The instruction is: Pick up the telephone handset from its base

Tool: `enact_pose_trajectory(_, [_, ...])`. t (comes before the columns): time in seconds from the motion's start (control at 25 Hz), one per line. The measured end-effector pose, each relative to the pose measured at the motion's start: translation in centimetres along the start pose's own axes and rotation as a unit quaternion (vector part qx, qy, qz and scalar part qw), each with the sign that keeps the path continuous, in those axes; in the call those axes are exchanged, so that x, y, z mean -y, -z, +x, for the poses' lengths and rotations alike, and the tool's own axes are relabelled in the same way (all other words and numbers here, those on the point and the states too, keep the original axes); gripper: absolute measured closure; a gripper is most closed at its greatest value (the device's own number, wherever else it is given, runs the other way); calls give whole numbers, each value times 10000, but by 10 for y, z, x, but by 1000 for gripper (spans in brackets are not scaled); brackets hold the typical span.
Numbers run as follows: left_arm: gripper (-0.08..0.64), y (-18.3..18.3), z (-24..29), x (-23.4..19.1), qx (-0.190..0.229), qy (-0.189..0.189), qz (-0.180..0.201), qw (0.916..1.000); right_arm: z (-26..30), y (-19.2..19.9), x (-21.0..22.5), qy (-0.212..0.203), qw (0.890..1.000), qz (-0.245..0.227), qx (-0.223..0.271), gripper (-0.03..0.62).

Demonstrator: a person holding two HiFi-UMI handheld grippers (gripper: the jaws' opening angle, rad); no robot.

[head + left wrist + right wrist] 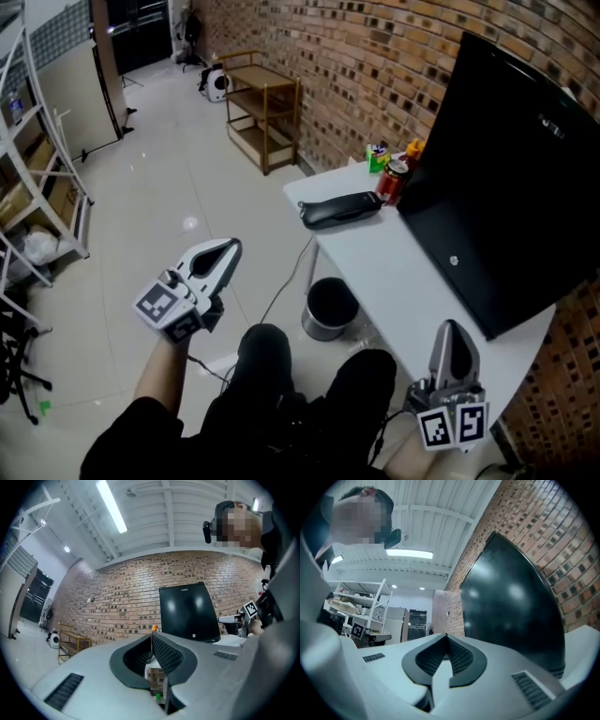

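The black telephone handset (pixel 342 208) is lying flat on its dark base at the far end of the white rectangular table (pixel 403 281), close to the table's left edge; handset and base are blending together, so the line between them is hard to make out. Neither gripper is touching it. Just beyond it a red drink can (pixel 393 180) is standing upright, with a small green packet (pixel 378 157) and an orange-topped item (pixel 414 147) near the brick wall (pixel 375 66). A large black flat monitor (pixel 506 178) is leaning over the table's right side. Under the table's near-left edge a round dark waste bin (pixel 328 307) is sitting on the pale tiled floor (pixel 169 187).

The left gripper (pixel 230 246) is hovering over the floor, well apart from the table, its jaws pressed together on nothing. The right gripper (pixel 451 326) is hanging over the table's near end, beside the monitor, its jaws likewise closed and empty.
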State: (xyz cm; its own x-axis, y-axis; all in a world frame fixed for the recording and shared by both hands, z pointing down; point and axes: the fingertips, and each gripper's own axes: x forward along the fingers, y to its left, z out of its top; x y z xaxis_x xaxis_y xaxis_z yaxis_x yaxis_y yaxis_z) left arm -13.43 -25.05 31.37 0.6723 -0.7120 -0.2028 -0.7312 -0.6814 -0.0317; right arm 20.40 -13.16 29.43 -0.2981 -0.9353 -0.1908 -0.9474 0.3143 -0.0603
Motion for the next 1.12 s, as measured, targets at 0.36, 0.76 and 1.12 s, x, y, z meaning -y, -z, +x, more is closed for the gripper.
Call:
enact_pose_trajectory(0.36, [552,10,52,38,124,824,-235,9962,-29,2,16,696,9964,-374,-291,583])
enact_pose_trajectory(0.76, [552,6,121,43,-120,1246,292,9917,-33,-6,23,795,9936,-713,-376,583])
enact_pose_trajectory(1.12, [459,29,209,38,-1399,1608,521,9756,-9,6,25,644,9923,-881,-580,583])
